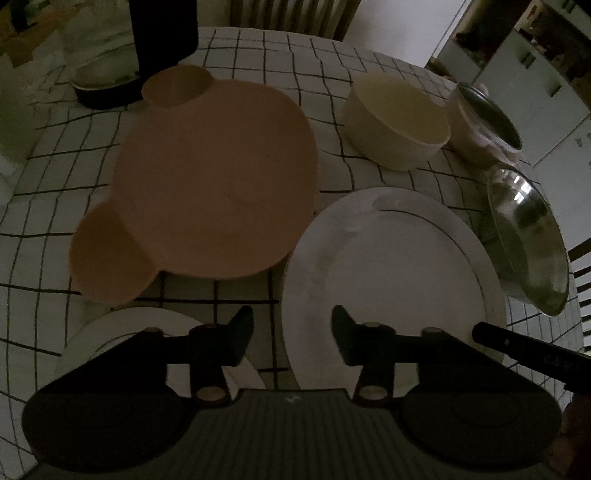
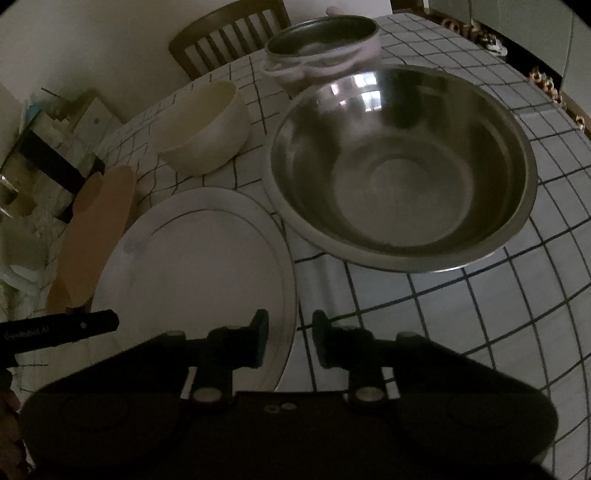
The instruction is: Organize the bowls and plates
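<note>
On the bench near me lies the large white plate [image 1: 388, 280], flat on the checked cloth [image 1: 258, 55], and both my tools sit at its near rim. My left hand-held gripper [image 1: 292, 334] stands part open, one finger [image 1: 345, 339] over the plate's left rim and the other over bare cloth, the edge between them; I cannot tell whether either pad touches it. My right hand-held gripper [image 2: 290, 339] is narrower, its fingers astride the plate's right rim [image 2: 288, 295], one over the plate, one over cloth, and contact is equally unclear.

Just left of the white plate, almost meeting it, lies a tan plate with round ears [image 1: 207, 181]. Beyond, well apart, stands a cream bowl [image 1: 397, 122]. To the right, a steel bowl [image 2: 402, 170] has its rim just beside the plate's far right edge; that gap is tight. Behind it sits a smaller steel-lined pot with a pale outside [image 2: 321, 48].

Only the left camera shows a second white plate [image 1: 122, 332] under the left finger, with a strip of open cloth between the two plates. Only the right camera shows the wide free cloth to the right of the steel bowl, and a wooden chair [image 2: 229, 33] beyond the bench's far edge. Each camera catches the other tool's dark body [image 2: 59, 328] at its side.
</note>
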Demonstrator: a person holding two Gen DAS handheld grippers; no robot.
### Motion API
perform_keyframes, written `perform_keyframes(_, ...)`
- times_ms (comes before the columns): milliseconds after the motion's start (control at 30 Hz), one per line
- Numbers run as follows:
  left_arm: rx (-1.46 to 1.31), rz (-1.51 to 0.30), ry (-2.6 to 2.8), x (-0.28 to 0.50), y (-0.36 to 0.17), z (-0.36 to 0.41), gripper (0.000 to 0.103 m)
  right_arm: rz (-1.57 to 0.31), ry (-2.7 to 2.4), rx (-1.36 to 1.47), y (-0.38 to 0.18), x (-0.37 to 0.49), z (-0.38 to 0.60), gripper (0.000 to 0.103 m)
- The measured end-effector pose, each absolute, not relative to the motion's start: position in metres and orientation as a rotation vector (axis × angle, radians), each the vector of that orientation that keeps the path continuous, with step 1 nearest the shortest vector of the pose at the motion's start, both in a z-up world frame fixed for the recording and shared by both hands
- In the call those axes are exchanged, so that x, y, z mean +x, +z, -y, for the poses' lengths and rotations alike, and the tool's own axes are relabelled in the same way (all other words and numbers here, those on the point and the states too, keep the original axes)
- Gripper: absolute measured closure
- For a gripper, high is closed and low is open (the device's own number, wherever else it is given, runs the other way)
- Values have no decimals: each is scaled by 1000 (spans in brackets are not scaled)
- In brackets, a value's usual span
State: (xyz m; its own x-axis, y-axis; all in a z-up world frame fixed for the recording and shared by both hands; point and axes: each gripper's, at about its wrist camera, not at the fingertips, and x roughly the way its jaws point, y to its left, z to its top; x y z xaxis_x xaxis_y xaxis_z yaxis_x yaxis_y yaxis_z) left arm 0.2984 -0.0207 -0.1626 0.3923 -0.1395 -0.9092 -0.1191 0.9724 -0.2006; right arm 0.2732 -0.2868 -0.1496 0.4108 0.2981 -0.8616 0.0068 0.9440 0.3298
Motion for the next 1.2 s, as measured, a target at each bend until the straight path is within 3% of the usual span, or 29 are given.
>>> perform_keyframes(533, -229, -1187, -2, 303, -167, 24, 86, -1145, 206, 309, -150, 288, 287, 91)
perform_keyframes(1200, -218, -1161, -10, 288, -160, 24, 94, -1132, 212, 342, -140, 274, 296, 95)
